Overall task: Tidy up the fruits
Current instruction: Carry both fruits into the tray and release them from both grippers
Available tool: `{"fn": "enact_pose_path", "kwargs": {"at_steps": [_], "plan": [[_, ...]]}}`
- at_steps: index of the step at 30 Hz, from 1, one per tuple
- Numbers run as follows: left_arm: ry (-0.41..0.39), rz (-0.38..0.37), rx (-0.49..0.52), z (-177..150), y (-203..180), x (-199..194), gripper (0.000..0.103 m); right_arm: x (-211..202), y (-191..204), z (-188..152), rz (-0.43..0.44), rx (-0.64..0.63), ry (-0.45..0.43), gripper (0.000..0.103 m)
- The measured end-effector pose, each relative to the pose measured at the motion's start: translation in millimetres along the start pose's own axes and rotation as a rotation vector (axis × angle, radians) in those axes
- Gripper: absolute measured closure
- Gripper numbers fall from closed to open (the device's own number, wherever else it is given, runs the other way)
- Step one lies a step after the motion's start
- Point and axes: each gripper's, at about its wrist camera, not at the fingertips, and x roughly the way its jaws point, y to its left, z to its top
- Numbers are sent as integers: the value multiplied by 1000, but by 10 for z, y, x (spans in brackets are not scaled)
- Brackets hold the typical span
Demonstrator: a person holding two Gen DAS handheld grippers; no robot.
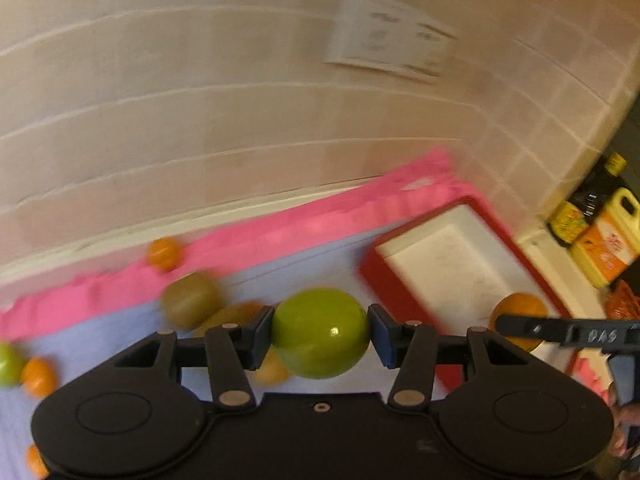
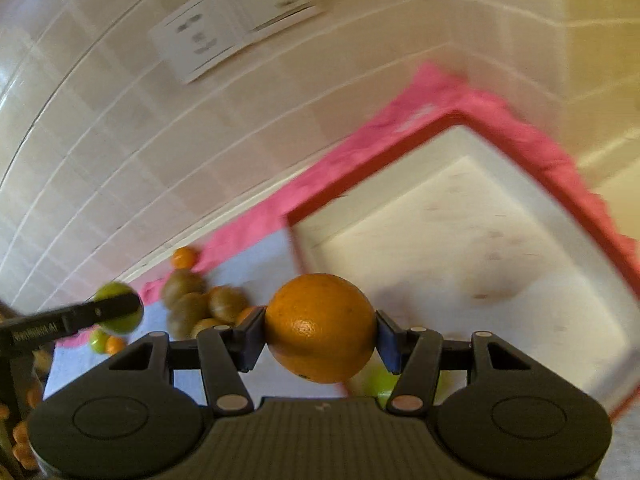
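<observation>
Left claw round green apple; right claw, orange.

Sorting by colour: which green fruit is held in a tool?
The big green apple, clamped in the left tool; the other green fruit lies on the table.

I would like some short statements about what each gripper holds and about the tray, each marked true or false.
1. The left gripper holds a green apple. True.
2. The right gripper is open, holding nothing. False: it is shut on an orange.
3. The red tray has a white inside. True.
4. The kiwis lie inside the tray. False: they lie outside it, on the cloth near the pink border.
5. The wall behind is tiled. True.
</observation>
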Motion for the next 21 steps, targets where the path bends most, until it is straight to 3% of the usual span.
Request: {"fn": "enact_pose_path", "kwargs": {"at_steps": [5,11,21], "plan": [[42,-109,55,228,-503,338,43,-138,-403,-38,-55,51,0,45],[148,-188,62,299,-923,823,43,-46,-657,-154,-100,67,68,45],[298,-165,94,160,-1252,1398,43,217,-714,-280,-142,47,177,44]]}}
